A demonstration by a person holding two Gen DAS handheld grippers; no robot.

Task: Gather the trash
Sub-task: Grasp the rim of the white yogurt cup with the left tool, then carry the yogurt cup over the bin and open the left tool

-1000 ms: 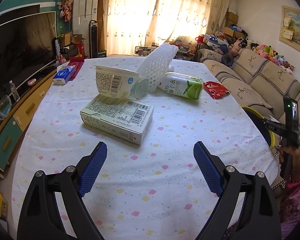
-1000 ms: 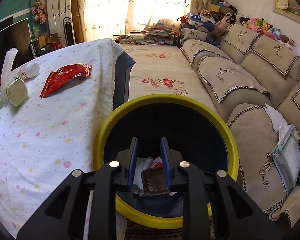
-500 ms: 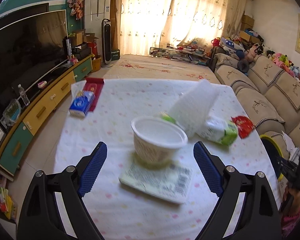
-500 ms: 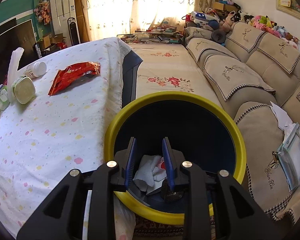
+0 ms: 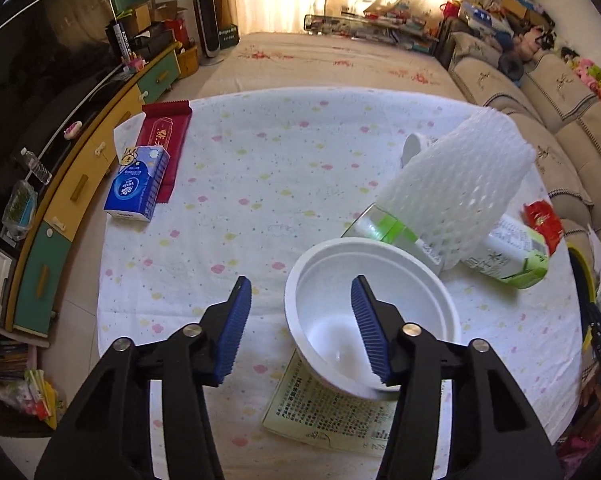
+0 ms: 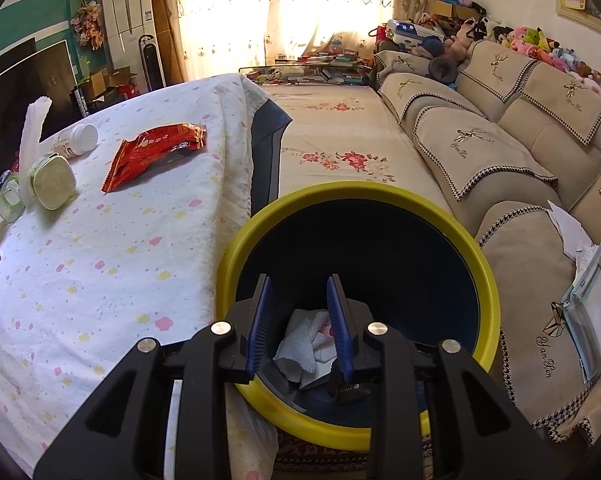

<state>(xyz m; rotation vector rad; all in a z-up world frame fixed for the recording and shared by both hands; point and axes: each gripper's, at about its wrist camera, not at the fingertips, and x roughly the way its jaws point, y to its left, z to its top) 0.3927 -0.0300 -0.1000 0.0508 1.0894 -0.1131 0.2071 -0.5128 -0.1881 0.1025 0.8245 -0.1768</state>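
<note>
A white plastic cup [image 5: 328,320] stands upright on a flat printed carton [image 5: 328,420] on the dotted tablecloth. My left gripper [image 5: 300,286] hangs over it with its jaws closing. One finger is inside the cup and the other is outside its left rim, and neither pad presses on the wall. A white foam net [image 5: 456,196] leans on a green drink carton [image 5: 516,252] behind the cup. My right gripper [image 6: 300,316] is above the yellow-rimmed bin [image 6: 364,196], its jaws opening with nothing between them. A white tissue [image 6: 300,348] and a black tray [image 6: 348,388] lie in the bin.
A red wrapper [image 6: 152,152] and a small white bottle [image 6: 78,138] lie on the table's sofa side. A blue tissue pack [image 5: 136,184] and a dark red packet [image 5: 164,140] sit at the far left. The sofa [image 6: 520,140] runs beside the bin. A TV cabinet [image 5: 60,208] borders the table's left.
My left gripper moved forward over the table, tipped downward onto the cup and narrowed its jaws around the rim. The black tray left my right gripper and dropped into the bin.
</note>
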